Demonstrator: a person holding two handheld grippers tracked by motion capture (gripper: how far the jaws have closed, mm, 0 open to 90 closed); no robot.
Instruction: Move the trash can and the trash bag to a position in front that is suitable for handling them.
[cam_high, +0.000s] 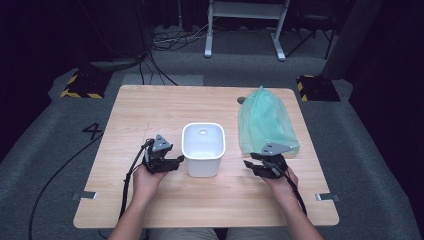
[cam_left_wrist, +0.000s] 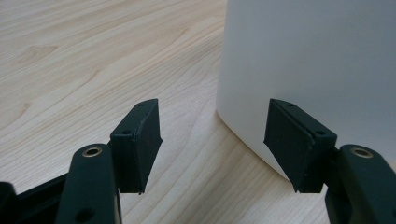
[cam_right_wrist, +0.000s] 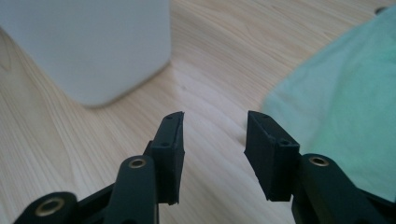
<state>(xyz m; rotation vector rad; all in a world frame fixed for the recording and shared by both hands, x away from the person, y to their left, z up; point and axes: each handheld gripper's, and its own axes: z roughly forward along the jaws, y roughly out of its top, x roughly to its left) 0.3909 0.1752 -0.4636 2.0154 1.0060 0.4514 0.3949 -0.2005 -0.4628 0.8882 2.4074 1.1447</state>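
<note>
High view: white bin (cam_high: 203, 149), square with rounded corners, open top, upright near table (cam_high: 150, 105) centre, slightly toward the near edge; pale green plastic bag (cam_high: 265, 122) lies flat to its right, reaching toward the far right corner; the two are apart; left gripper (cam_high: 176, 161) held low just left of bin, tips close to its wall, contact unclear; jaws spread wide, nothing held; right gripper (cam_high: 251, 166) sits just off the bag's near edge, pointing left toward the bin; jaws parted, empty; both forearms enter from the near edge; floor beyond is grey, cables trailing.
</note>
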